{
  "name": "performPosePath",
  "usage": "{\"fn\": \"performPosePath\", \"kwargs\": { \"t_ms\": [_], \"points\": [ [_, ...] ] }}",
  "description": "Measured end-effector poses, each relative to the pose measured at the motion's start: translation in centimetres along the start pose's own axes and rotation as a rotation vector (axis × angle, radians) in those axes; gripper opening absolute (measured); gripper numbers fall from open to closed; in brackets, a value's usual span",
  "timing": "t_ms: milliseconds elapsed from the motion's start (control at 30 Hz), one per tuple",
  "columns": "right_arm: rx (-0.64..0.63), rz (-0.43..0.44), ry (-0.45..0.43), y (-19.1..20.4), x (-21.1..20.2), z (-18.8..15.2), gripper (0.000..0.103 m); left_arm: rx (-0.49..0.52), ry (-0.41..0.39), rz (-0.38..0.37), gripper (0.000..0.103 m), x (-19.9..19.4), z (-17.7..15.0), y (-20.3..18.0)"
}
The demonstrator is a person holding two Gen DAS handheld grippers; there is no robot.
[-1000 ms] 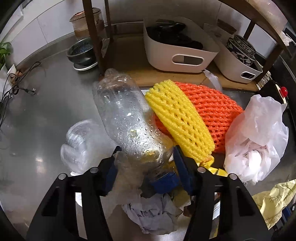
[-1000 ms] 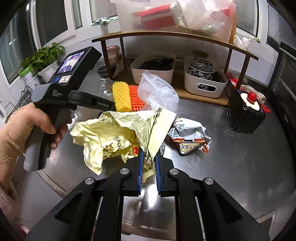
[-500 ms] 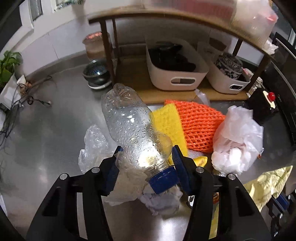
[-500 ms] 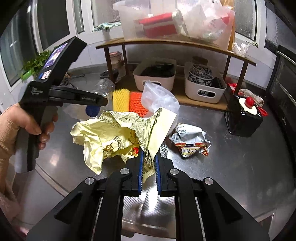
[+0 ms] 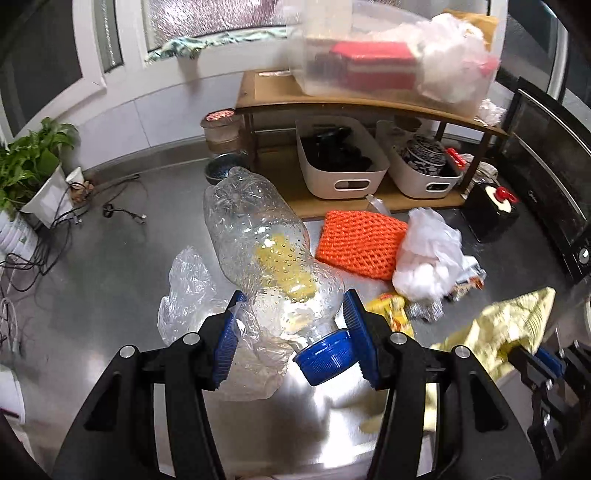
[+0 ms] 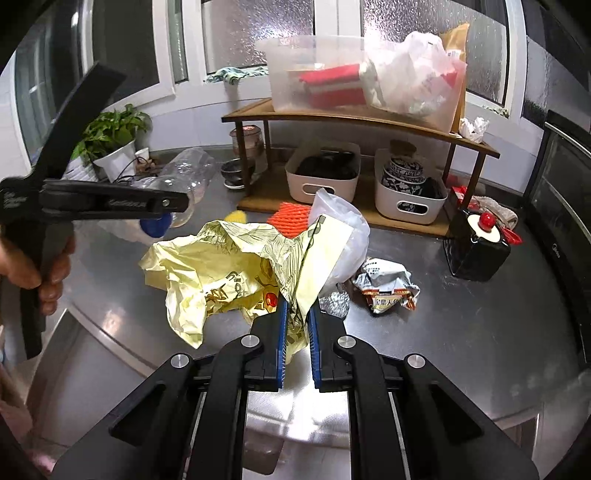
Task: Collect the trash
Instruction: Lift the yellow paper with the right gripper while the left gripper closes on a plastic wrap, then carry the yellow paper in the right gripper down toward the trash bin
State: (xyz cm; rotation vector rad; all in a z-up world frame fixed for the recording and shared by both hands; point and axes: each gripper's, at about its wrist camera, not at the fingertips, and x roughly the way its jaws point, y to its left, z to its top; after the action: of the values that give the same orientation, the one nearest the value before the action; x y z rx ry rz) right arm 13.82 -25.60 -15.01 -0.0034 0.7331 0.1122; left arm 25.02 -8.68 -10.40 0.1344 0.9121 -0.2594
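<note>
Left fingers (image 5: 354, 325) clamp a dented clear bottle (image 5: 266, 251); right fingers (image 6: 281, 328) pinch crinkled yellow wrapper (image 6: 221, 269)

Steel counter (image 6: 480, 332), wooden shelf (image 6: 354, 118), frosted windows (image 6: 236, 33), potted plant (image 6: 110, 144)

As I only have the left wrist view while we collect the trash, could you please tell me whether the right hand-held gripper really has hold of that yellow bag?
Observer: Yes, the right hand-held gripper is shut on a fold of the yellow bag.
Operator: Is the yellow patch inside the clear bottle?
Observer: No. It is a yellow foam net lying beside the orange net, behind the bottle.
Operator: What lies right of the white bag?
Observer: A crumpled snack wrapper, lying on the counter.
</note>
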Motion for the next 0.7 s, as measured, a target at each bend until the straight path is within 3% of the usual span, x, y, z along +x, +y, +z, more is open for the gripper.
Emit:
{"fn": "performPosePath", "kwargs": {
  "t_ms": [233, 300, 333, 367, 467, 600, 700],
  "points": [
    [0.006, 0.009, 0.010, 1.3, -2.5, -1.9, 0.012, -0.012, -0.036, -0.017, 0.050, -5.0, -4.6, 0.7],
    [0.010, 0.009, 0.021, 1.6, -3.0, -2.6, 0.012, -0.013, -0.050, -0.019, 0.045, -6.4, -6.0, 1.0],
    [0.012, 0.009, 0.028, 1.8, -3.3, -3.1, 0.012, -0.014, -0.055, -0.015, 0.018, -7.1, -6.7, 1.1],
    [0.014, 0.013, 0.035, 1.9, -3.5, -3.6, 0.012, -0.017, -0.051, -0.011, 0.001, -7.5, -7.2, 1.4],
    [0.023, 0.037, 0.054, 2.4, -3.8, -4.8, 0.012, -0.029, -0.045, -0.019, 0.001, -8.4, -8.6, 2.0],
    [0.010, 0.013, 0.078, 3.3, -1.6, -5.1, 0.012, 0.006, 0.007, -0.014, 0.000, -5.2, -9.5, 2.3],
    [0.047, 0.074, 0.090, 4.1, -1.1, -5.9, 0.012, -0.021, 0.023, -0.022, 0.000, -4.7, -10.6, 3.4]
  ]
}}
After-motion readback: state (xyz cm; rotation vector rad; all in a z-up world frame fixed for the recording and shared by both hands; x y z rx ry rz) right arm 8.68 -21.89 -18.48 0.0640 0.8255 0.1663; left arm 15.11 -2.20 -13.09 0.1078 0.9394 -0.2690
